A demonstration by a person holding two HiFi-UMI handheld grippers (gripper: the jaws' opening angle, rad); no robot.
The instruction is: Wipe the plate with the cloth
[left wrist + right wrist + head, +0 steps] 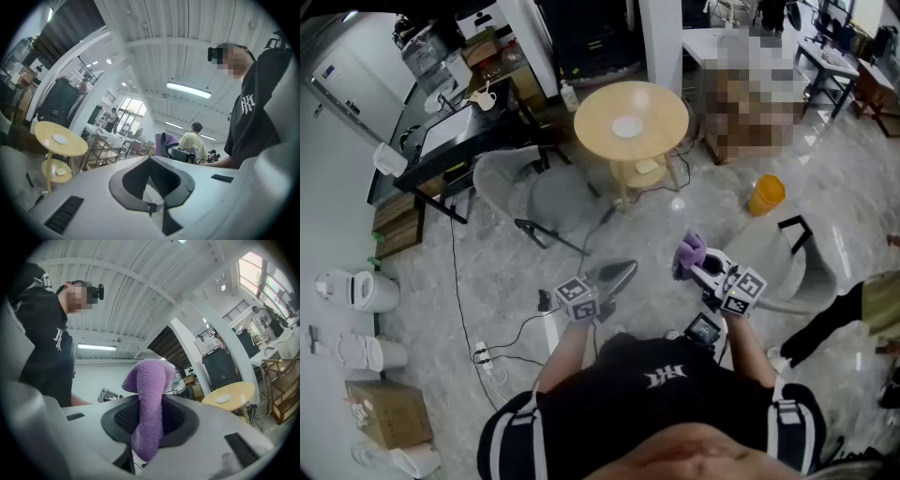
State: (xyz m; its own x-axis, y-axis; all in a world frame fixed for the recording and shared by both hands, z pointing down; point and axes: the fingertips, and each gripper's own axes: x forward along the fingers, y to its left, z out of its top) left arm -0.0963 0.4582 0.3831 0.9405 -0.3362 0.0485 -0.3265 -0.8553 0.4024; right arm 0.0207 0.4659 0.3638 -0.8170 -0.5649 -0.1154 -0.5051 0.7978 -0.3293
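Observation:
A white plate (627, 126) lies on the round wooden table (666, 108) several steps ahead of me; it also shows as the plate (60, 138) at the left of the left gripper view and the plate (223, 399) at the right of the right gripper view. My right gripper (698, 268) is shut on a purple cloth (690, 253), which stands up between its jaws as the folded cloth (149, 408). My left gripper (617, 275) is shut with nothing in it, held level in front of my body. Both grippers are far from the table.
A grey chair (530, 192) stands left of the table and a second chair (773, 253) to my right. A yellow bin (766, 194) sits on the floor. Cables and a power strip (487, 356) lie at my left. A dark desk (459, 141) is at the back left.

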